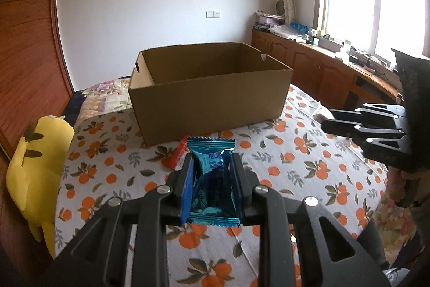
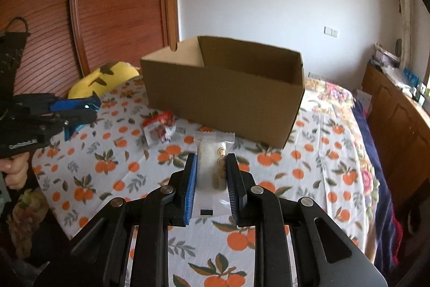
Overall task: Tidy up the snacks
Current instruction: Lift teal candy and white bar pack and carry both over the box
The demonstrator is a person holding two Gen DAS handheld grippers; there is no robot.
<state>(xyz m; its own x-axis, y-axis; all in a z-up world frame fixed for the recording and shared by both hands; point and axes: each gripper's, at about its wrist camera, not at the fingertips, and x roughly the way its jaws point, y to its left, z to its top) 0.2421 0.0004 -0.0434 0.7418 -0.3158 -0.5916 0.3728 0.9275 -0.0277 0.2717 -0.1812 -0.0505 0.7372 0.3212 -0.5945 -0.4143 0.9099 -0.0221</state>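
Open-topped cardboard box (image 1: 209,96) ahead

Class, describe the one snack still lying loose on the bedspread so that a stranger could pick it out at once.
Start at the big open cardboard box on the orange-patterned bedspread. Just in front of the box lies a small red-and-white snack packet. It alone rests free on the cloth; the blue packet is clamped in the left gripper and the white packet in the right gripper.

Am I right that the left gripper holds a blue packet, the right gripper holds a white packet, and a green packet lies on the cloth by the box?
Nearly: the loose packet by the box is red and white, not green, as the right wrist view shows. The left gripper does hold the blue packet, and the right gripper the white packet.
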